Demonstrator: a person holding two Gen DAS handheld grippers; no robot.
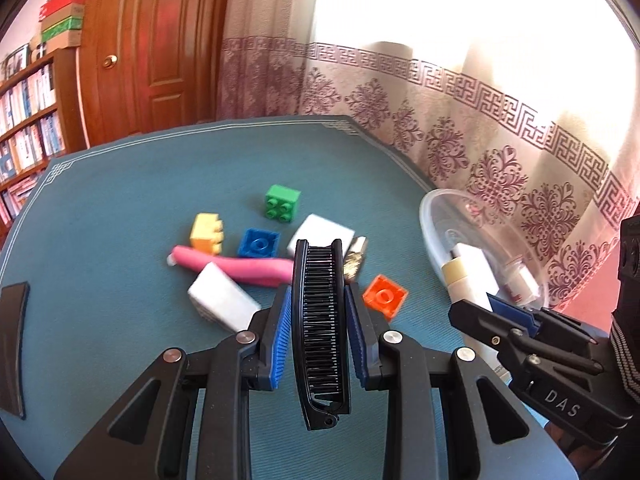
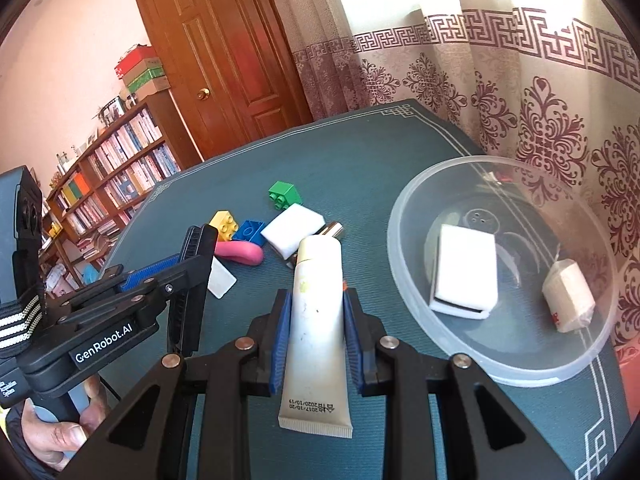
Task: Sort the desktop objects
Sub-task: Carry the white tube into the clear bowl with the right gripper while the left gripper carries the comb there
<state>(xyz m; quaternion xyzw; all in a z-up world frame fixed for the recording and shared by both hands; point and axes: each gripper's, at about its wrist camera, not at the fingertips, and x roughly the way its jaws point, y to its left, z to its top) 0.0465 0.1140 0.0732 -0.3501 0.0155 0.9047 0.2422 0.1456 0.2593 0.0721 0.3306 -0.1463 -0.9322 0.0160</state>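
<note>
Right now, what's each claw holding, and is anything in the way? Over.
Left claw shut on black comb. Right claw shut on white tube. Clear bowl to the right, holding two items. Path looks clear.

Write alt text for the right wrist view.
The right tool grips a cream tube above a teal table, beside a clear bowl holding two white items. Left, the other tool holds a black comb.
</note>
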